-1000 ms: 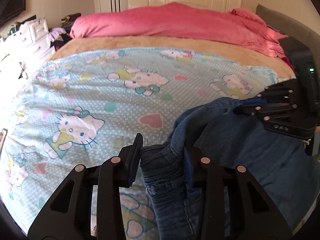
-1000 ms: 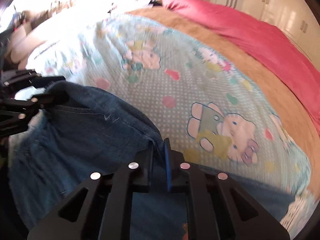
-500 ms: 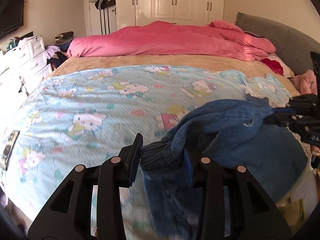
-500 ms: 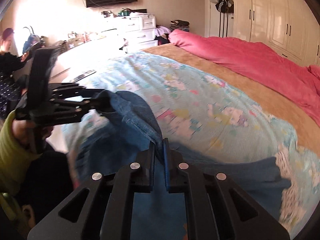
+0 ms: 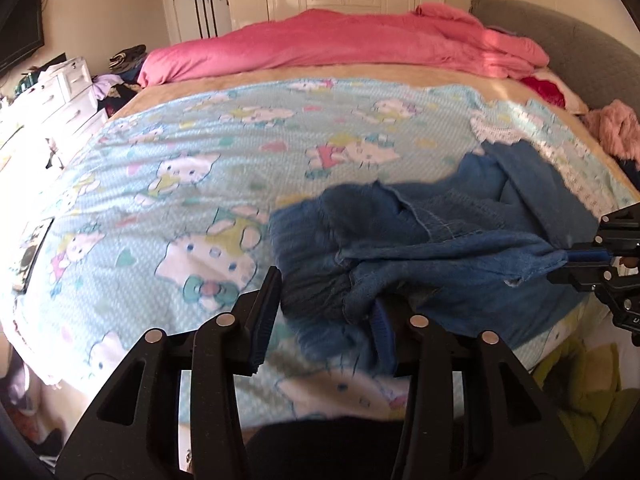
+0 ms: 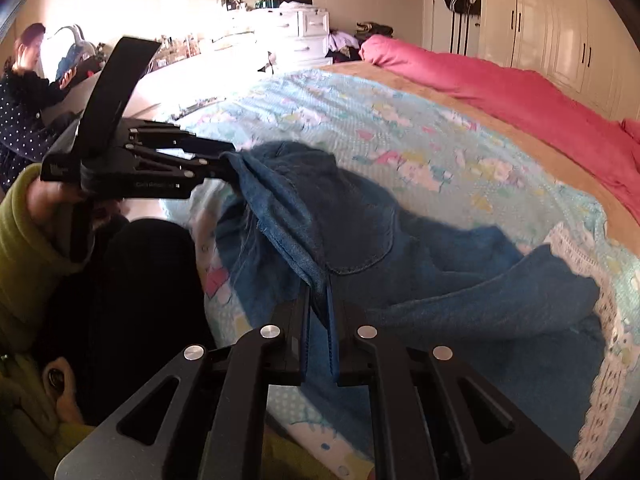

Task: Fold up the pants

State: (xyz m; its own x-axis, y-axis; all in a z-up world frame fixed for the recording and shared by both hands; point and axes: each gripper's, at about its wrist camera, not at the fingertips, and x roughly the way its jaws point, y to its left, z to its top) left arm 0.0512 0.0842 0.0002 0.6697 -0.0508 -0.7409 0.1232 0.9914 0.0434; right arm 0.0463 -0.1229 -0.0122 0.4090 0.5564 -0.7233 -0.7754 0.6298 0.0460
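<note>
Blue denim pants [image 5: 460, 248] lie bunched near the front edge of the cartoon-cat bedsheet [image 5: 192, 168], their legs trailing off to the right. My left gripper [image 5: 324, 296] holds the gathered waistband; its jaws are opening, and the denim still fills the gap between them. In the right wrist view the pants [image 6: 360, 220] stretch taut from the left gripper [image 6: 226, 164] to my right gripper [image 6: 319, 296], which is shut on a thin denim edge. The right gripper [image 5: 580, 258] also shows at the right edge of the left wrist view.
A pink duvet [image 5: 340, 44] is heaped along the far side of the bed. White drawers [image 5: 68, 88] stand at the left, wardrobes behind. A dark flat device [image 5: 32, 252] lies at the sheet's left edge. A person [image 6: 24, 92] sits near the dresser.
Both grippers have drawn back toward the bed's near edge, pulling the pants with them. The left gripper's jaws stand wider than before. More of the room is in view.
</note>
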